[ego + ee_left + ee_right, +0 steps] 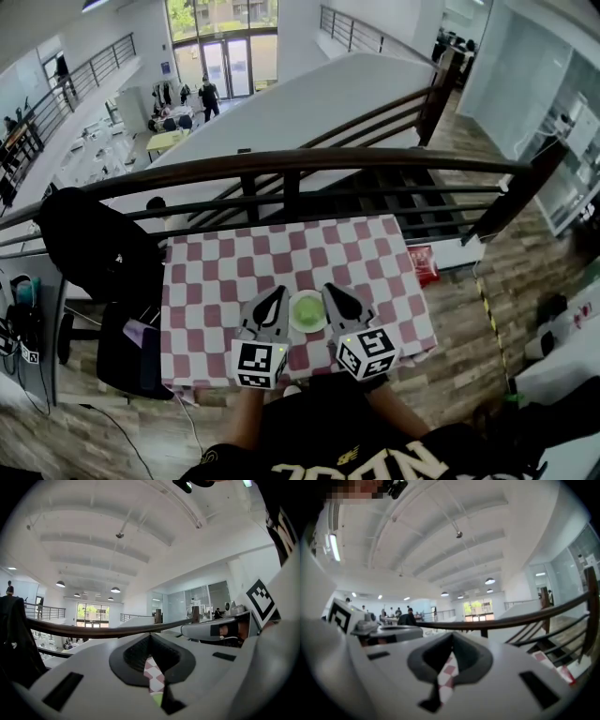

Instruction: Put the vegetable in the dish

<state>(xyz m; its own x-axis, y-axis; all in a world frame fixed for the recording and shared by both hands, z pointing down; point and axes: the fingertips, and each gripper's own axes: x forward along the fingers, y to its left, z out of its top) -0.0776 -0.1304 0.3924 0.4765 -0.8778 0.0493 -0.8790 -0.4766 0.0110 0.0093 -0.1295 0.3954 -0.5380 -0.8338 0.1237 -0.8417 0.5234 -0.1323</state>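
A small round green dish (307, 311) sits on the red-and-white checked tablecloth (281, 253) near the table's front edge. I cannot make out a separate vegetable on it. My left gripper (277, 294) hovers just left of the dish with its jaws together and nothing between them. My right gripper (331, 291) is just right of the dish, also shut and empty. In the left gripper view the shut jaws of the left gripper (150, 637) leave a slit showing checked cloth and a sliver of green (157, 698). The right gripper (452, 637) shows only cloth through its slit.
A dark wooden railing (281, 169) runs along the table's far side, with a stairwell drop beyond it. A black chair draped with a dark coat (94, 244) stands at the table's left. A red packet (424, 264) lies on the floor at the right.
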